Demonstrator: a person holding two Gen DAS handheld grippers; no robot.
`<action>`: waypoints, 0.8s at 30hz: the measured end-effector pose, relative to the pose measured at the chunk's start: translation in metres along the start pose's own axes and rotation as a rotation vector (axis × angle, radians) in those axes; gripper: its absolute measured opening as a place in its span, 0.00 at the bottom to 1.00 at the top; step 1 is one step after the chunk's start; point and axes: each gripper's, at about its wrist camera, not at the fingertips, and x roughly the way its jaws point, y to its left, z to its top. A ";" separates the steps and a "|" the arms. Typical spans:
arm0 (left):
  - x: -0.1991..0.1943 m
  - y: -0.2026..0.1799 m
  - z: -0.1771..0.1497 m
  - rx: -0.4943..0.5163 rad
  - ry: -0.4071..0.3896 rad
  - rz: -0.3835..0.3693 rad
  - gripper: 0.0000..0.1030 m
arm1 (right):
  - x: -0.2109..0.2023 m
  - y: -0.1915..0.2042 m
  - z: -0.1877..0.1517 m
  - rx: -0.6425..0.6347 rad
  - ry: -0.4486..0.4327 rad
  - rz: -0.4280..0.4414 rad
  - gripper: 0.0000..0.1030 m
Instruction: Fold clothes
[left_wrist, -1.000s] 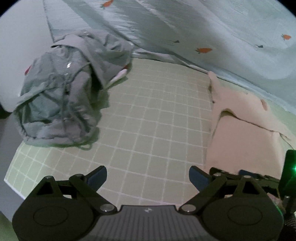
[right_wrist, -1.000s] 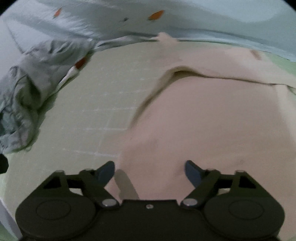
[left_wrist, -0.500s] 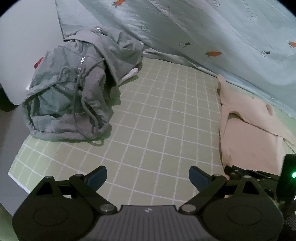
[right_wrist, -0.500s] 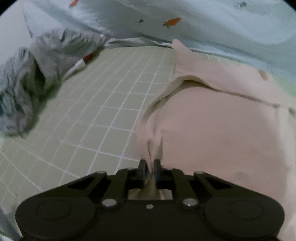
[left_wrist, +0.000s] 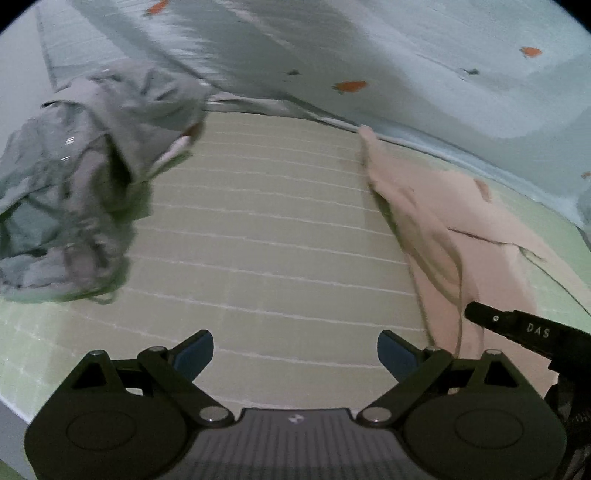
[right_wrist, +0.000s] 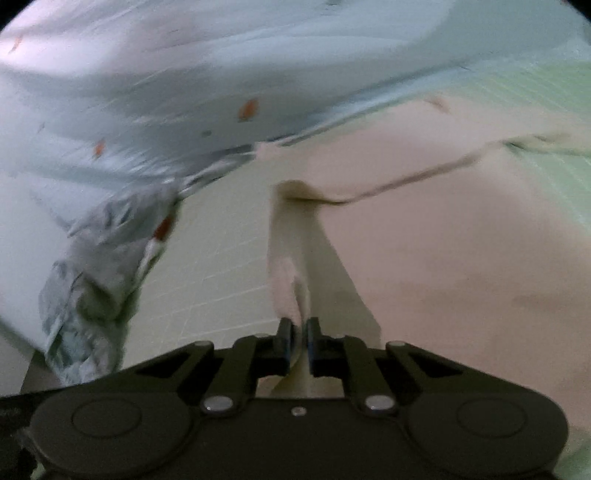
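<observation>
Right gripper (right_wrist: 298, 334): jaws nearly together, clamped on a raised fold at the left edge of the pink garment (right_wrist: 443, 251); fabric tents up from the pads, rest spread flat to the right. Both views motion-blurred.
Left gripper (left_wrist: 295, 350): jaws wide apart, nothing between them, hovering over bare green gridded sheet (left_wrist: 266, 229).
Seen from left wrist: pink garment (left_wrist: 454, 236) on the right side of the sheet, left edge lifted toward a black gripper body at the right border.
Grey hoodie (left_wrist: 74, 177): crumpled heap at far left of the sheet, well apart from the pink garment; also visible at left in the right wrist view.
Farthest back: pale blue carrot-print bedding (left_wrist: 406, 66) bunched along the sheet's far edge.
</observation>
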 end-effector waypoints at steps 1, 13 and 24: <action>0.001 -0.007 0.001 0.011 0.002 -0.006 0.93 | -0.001 -0.011 0.002 0.037 0.011 -0.015 0.10; 0.007 -0.041 -0.002 0.049 0.039 -0.006 0.93 | -0.002 -0.049 -0.007 0.132 0.129 0.000 0.44; 0.016 -0.043 0.004 0.015 0.048 0.017 0.93 | -0.004 -0.023 -0.009 -0.175 0.147 -0.174 0.24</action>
